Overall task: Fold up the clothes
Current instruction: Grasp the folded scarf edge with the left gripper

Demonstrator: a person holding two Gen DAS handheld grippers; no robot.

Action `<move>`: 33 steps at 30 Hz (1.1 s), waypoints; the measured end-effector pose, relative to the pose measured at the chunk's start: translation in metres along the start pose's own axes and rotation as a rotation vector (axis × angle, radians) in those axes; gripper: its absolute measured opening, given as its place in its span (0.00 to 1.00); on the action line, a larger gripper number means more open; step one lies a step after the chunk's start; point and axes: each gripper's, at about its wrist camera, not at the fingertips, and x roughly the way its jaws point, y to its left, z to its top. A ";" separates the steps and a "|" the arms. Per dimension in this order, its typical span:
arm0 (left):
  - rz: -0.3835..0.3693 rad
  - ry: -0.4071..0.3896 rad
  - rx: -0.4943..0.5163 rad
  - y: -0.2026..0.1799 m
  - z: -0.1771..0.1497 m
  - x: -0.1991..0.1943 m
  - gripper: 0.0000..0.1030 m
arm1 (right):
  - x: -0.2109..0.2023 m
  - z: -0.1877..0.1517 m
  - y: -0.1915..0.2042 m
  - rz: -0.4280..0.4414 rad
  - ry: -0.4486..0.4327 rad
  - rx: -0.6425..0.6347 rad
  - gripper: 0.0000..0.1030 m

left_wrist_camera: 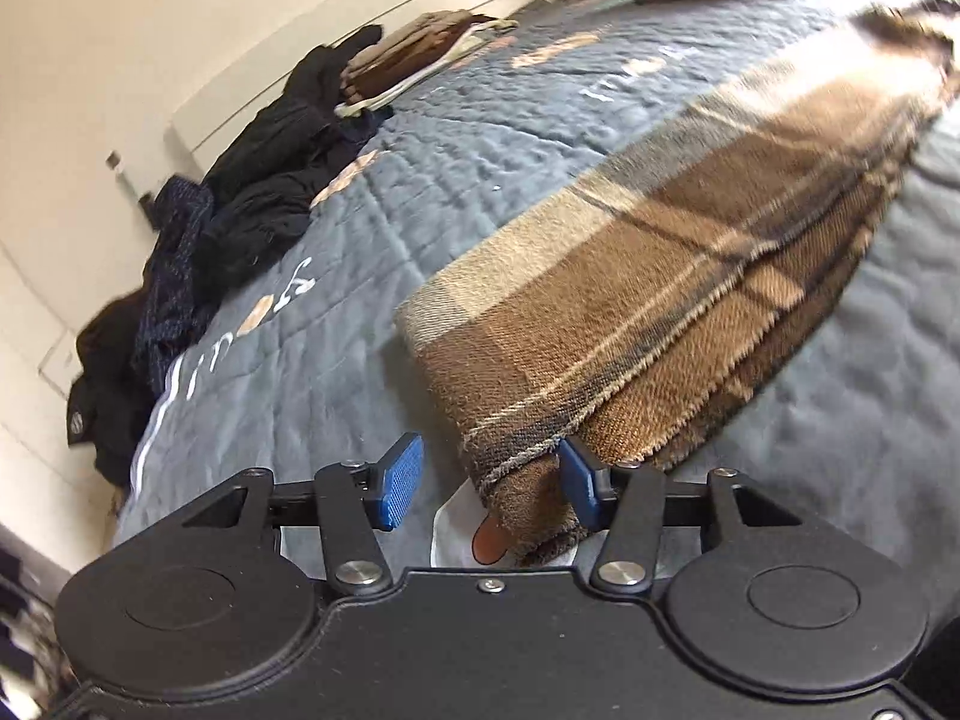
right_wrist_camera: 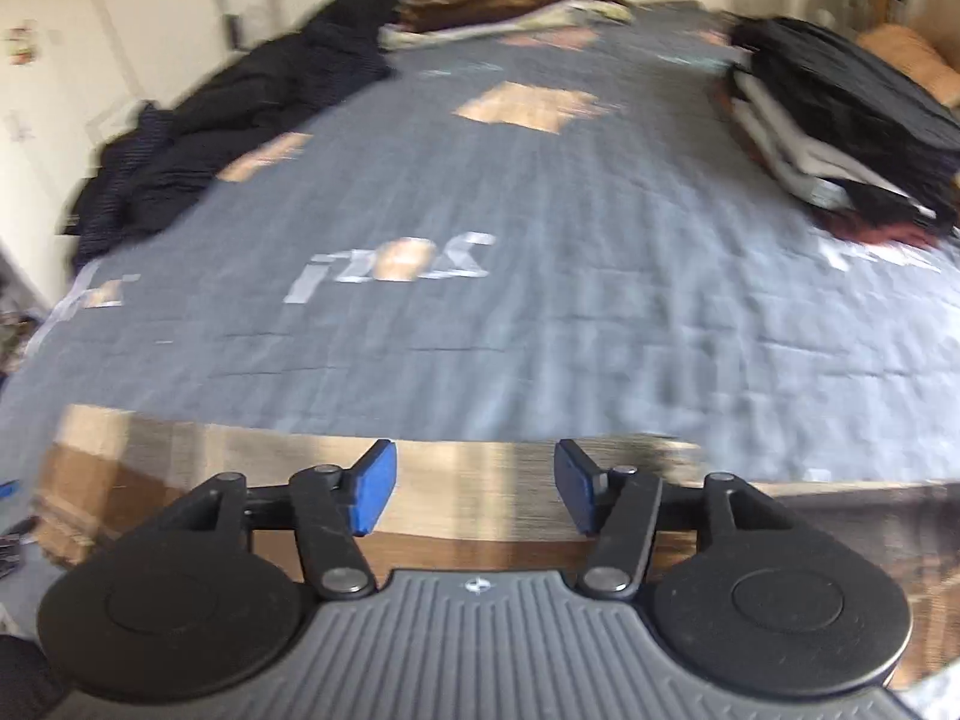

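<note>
A brown and beige plaid cloth [left_wrist_camera: 660, 276], folded into a long band, lies across the grey-blue quilt [left_wrist_camera: 420, 180]. Its near corner hangs between the blue pads of my left gripper [left_wrist_camera: 489, 486]. The corner rests against the right pad [left_wrist_camera: 579, 489], and the left pad [left_wrist_camera: 399, 483] stands clear of it, so the jaws are open. In the blurred right wrist view, my right gripper [right_wrist_camera: 475, 487] is open just above the same plaid cloth [right_wrist_camera: 180, 462]. Nothing is pinched between its pads.
A heap of dark unfolded clothes [left_wrist_camera: 258, 198] [right_wrist_camera: 240, 120] lies along the bed's left edge by the wall. A folded brown and beige stack [left_wrist_camera: 408, 60] [right_wrist_camera: 510, 0] sits at the far end. A stack of dark and grey folded clothes [right_wrist_camera: 840, 132] sits at the right.
</note>
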 end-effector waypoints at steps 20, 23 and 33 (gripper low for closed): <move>0.063 -0.054 0.246 -0.022 -0.027 0.002 0.24 | 0.114 -0.097 0.294 0.575 0.209 -0.201 0.66; 0.079 -0.062 0.254 -0.024 -0.027 0.006 0.25 | 0.123 -0.100 0.296 0.586 0.233 -0.172 0.66; 0.085 -0.081 0.183 -0.023 -0.017 0.015 0.06 | 0.148 -0.121 0.317 0.609 0.239 -0.105 0.67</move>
